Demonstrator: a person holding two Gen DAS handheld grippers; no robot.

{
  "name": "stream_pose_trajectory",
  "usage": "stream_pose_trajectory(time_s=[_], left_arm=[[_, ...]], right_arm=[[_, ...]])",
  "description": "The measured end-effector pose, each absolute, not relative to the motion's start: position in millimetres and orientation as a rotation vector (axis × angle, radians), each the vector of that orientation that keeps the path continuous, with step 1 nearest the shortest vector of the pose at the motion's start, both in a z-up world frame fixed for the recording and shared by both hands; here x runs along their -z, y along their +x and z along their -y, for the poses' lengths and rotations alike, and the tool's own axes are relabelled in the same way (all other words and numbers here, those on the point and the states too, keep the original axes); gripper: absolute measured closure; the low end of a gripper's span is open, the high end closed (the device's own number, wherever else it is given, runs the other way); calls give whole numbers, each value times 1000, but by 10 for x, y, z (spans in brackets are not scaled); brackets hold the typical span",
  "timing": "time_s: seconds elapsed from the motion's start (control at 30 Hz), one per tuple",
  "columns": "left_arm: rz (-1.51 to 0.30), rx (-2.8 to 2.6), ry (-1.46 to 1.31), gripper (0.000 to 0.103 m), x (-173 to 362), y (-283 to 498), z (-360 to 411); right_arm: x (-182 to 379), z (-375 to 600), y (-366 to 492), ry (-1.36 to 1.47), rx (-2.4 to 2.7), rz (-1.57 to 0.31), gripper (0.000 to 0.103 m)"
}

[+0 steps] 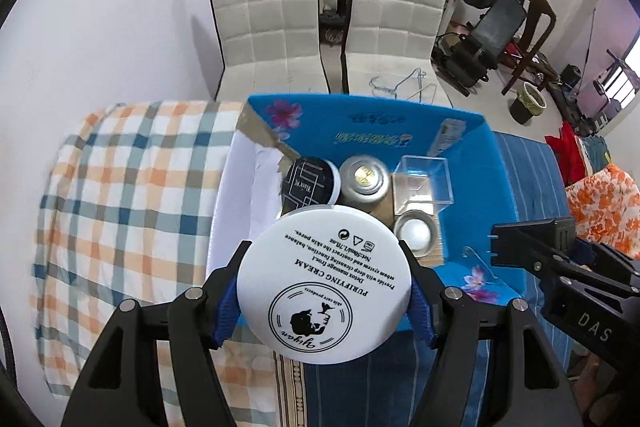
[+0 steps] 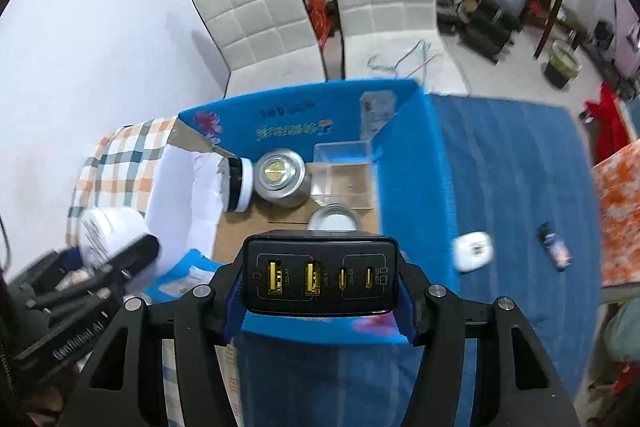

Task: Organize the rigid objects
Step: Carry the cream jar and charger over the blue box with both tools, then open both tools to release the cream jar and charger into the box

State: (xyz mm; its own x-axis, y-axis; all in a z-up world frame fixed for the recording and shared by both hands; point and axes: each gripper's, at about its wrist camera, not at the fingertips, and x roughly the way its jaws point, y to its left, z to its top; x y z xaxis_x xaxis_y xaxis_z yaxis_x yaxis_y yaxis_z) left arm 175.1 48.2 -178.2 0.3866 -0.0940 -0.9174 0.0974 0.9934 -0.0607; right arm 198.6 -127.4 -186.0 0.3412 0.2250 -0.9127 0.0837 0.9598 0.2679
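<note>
Two wrist fisheyes, steeply downward, close above one shared blue box (image 1: pixel 496 163) (image 2: pixel 408 155).

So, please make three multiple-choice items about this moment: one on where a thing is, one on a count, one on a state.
1. Where does the clear plastic box stand?
A. on a white chair
B. inside the blue cardboard box, at its far right corner
C. on the checked cloth

2. How many ports show on the face of the black USB charger?
A. two
B. four
C. six

3. In what state is the left gripper?
A. open and empty
B. shut on a silver tin
C. shut on the white cream jar

Answers:
1 B: the clear box sits beside the blue wall, right of the silver tin.
2 B: two large gold ports and two small ones are visible.
3 C: both blue pads press the jar's sides.
</note>
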Motion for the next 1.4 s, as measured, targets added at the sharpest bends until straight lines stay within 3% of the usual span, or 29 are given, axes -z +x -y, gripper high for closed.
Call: stream_pose_trajectory(time_s=[0.43, 0.7, 1.4], left_arm=[[-1356, 144, 4, 37, 2841, 2196, -640], [-1387, 124, 33, 37, 3116, 2342, -646], [-1457, 119, -37, 37, 3352, 2210, -655]], right_arm=[[2973, 810, 2654, 396, -131, -1425, 41], [3392, 723, 2785, 456, -130, -1498, 41], [3522, 494, 2857, 324, -122, -1523, 38]])
